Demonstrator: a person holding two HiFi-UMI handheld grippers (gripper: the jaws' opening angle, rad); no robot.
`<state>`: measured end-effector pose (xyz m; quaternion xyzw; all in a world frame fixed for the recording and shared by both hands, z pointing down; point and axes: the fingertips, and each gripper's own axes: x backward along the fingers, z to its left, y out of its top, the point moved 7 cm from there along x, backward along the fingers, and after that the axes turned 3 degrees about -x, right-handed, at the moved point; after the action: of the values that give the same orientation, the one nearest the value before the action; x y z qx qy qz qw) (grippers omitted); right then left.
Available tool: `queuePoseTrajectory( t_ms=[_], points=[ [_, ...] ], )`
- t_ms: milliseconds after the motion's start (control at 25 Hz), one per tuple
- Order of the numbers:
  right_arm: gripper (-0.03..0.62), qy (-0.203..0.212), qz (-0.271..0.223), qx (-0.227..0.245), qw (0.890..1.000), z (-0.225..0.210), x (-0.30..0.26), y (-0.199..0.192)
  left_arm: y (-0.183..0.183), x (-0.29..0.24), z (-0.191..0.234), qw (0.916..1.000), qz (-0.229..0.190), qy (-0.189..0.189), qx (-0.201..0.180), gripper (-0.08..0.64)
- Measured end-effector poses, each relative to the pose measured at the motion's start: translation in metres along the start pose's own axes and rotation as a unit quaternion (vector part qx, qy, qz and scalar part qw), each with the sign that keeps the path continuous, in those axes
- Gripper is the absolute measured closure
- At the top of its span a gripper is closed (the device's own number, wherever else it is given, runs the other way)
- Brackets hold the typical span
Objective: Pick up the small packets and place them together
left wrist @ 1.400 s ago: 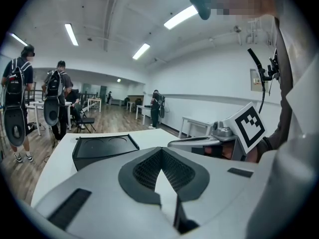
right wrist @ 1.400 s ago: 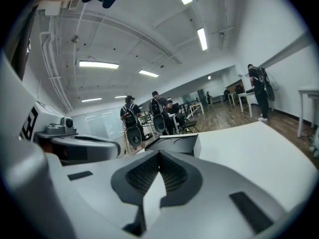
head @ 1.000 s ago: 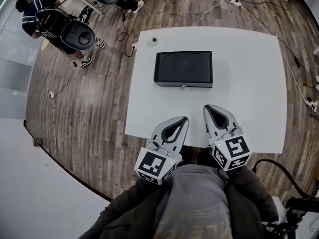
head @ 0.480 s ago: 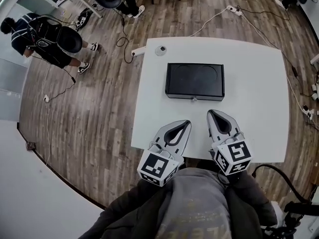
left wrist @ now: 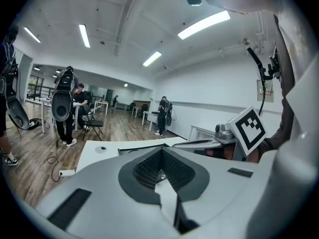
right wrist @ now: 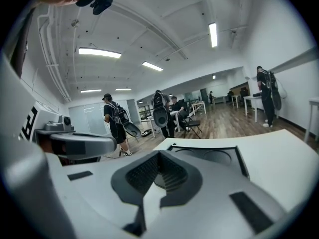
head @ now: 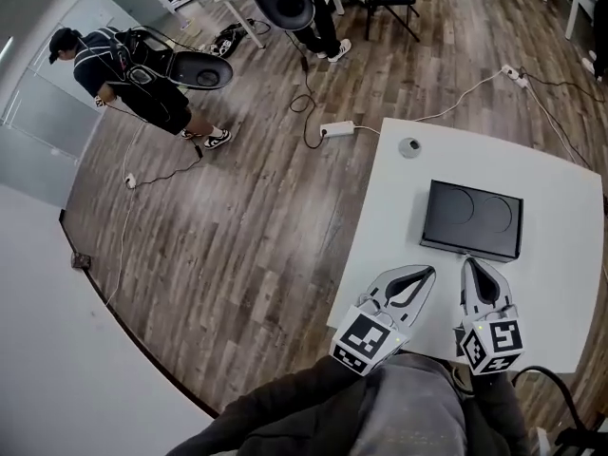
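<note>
No small packets visible on the white surface (head: 399, 207), only a black tray (head: 472, 218); find them first, then spread the fingers before reaching. Left gripper (head: 427, 274) and right gripper (head: 470, 262) both clenched, empty, at the near edge. Since a second ago, surface and tray swung from centre-frame to the right.

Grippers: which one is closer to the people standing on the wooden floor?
The left gripper, by the table edge facing that floor; the right gripper sits farther over, pointing at the black tray.
</note>
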<state>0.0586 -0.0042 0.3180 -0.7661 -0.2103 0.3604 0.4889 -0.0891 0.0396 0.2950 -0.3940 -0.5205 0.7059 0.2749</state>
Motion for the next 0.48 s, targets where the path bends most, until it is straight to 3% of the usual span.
queuePoseTrajectory(
  t_ms=[200, 480],
  points=[
    [0.588, -0.018, -0.014, 0.001, 1.000, 0.028, -0.032, -0.009, -0.010, 0.013, 0.046, 0.9999, -0.006, -0.011, -0.010, 0.557],
    [0.588, -0.062, -0.007, -0.006, 0.998, 0.034, -0.030, -0.003, -0.007, 0.007, 0.060, 0.9987, 0.007, -0.048, 0.012, 0.557]
  ],
)
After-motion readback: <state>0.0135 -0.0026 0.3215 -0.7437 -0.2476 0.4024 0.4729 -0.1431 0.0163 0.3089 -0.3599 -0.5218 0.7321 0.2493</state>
